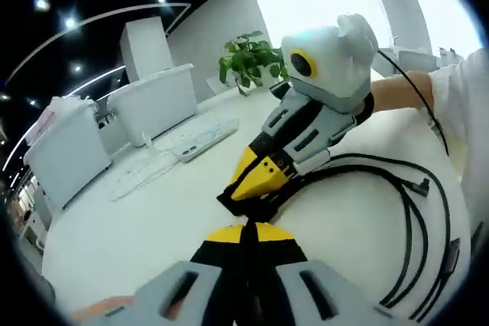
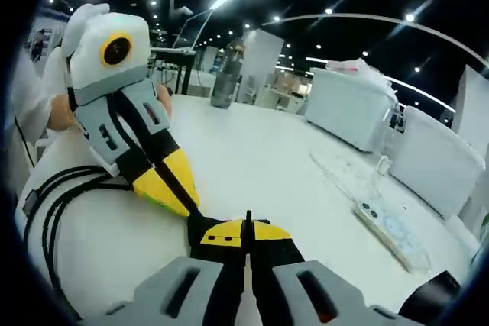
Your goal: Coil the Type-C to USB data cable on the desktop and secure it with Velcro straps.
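A white desktop (image 1: 137, 227) is seen beneath both pairs of fingers. Black cable (image 1: 412, 211) is laid on it in loops just right of the left gripper's fingers (image 1: 248, 238). Well beyond those fingers a white power strip (image 1: 205, 139) is laid, with white storage bins (image 1: 153, 101) and a potted plant (image 1: 248, 59) set farther back.

Each hand-held gripper (image 1: 246, 228) has grey bodies, black jaws with yellow tips and a white housing; beside the right hand-held gripper (image 1: 260, 175), a white sleeve (image 1: 462, 104).
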`<act>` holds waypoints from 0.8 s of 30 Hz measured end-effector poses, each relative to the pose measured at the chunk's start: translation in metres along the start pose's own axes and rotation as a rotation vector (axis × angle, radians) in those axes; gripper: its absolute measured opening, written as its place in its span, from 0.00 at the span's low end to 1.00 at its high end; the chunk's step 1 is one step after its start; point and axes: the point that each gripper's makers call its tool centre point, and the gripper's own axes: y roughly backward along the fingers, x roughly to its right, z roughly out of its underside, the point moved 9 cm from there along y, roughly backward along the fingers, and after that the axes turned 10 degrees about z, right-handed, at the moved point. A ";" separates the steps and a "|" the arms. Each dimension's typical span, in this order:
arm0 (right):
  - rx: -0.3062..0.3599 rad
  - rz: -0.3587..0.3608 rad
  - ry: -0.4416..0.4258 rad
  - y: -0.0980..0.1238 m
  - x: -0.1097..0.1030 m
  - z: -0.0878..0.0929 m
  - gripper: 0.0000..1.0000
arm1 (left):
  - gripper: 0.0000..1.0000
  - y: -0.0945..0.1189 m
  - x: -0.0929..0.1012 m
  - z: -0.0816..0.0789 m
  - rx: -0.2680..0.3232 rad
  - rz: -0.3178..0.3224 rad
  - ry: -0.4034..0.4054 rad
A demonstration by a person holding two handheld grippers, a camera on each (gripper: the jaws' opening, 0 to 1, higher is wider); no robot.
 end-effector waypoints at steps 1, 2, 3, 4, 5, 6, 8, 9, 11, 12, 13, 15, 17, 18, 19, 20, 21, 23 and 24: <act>-0.005 0.008 0.012 -0.002 0.001 -0.002 0.02 | 0.05 0.000 0.000 0.000 0.003 0.003 0.006; -0.023 0.014 0.031 -0.003 0.001 -0.002 0.03 | 0.05 -0.001 0.000 0.001 0.005 0.003 0.007; -0.029 0.019 0.066 -0.005 0.002 -0.003 0.03 | 0.05 -0.001 0.000 0.001 0.006 0.002 0.008; -0.024 0.028 0.100 -0.005 0.000 -0.003 0.04 | 0.05 0.000 0.000 0.001 0.007 -0.001 0.007; -0.018 0.039 0.124 -0.006 -0.002 -0.004 0.04 | 0.05 0.000 0.000 0.001 0.009 -0.004 0.005; -0.017 0.041 0.120 -0.007 -0.003 -0.003 0.04 | 0.05 0.000 0.000 0.002 0.007 -0.006 0.006; -0.020 0.050 0.111 -0.008 -0.001 -0.003 0.04 | 0.05 0.001 0.000 0.002 0.009 -0.010 0.007; -0.020 0.055 0.104 -0.009 0.000 -0.003 0.04 | 0.05 0.001 0.000 0.003 0.010 -0.010 0.009; -0.016 0.070 0.097 -0.011 0.002 -0.002 0.05 | 0.05 0.002 0.000 0.003 0.011 -0.011 0.012; -0.016 0.080 0.095 -0.012 0.004 -0.001 0.06 | 0.05 0.002 0.000 0.003 0.011 -0.013 0.013; -0.013 0.091 0.104 -0.013 0.005 -0.001 0.06 | 0.05 0.002 0.000 0.003 0.011 -0.015 0.012; -0.014 0.149 0.170 -0.015 0.010 -0.001 0.06 | 0.05 0.002 0.000 0.004 0.013 -0.016 0.015; -0.048 0.208 0.244 -0.016 0.016 -0.001 0.05 | 0.05 0.002 0.000 0.004 0.013 -0.018 0.017; -0.067 0.216 0.253 -0.016 0.019 -0.003 0.04 | 0.05 0.002 0.000 0.004 0.013 -0.021 0.022; -0.020 0.224 0.203 -0.013 0.021 -0.007 0.03 | 0.05 0.003 0.000 0.004 0.014 -0.023 0.026; 0.051 0.210 0.116 -0.008 0.021 -0.013 0.03 | 0.05 0.004 0.000 0.004 0.018 -0.025 0.032; 0.095 0.191 0.031 -0.003 0.021 -0.018 0.01 | 0.05 0.004 0.000 0.004 0.024 -0.027 0.037; 0.131 0.057 -0.081 0.006 0.015 -0.025 0.01 | 0.05 0.006 -0.002 0.004 0.026 -0.034 0.046; 0.089 0.016 -0.111 0.008 0.012 -0.023 0.01 | 0.05 0.007 -0.003 0.004 0.031 -0.042 0.054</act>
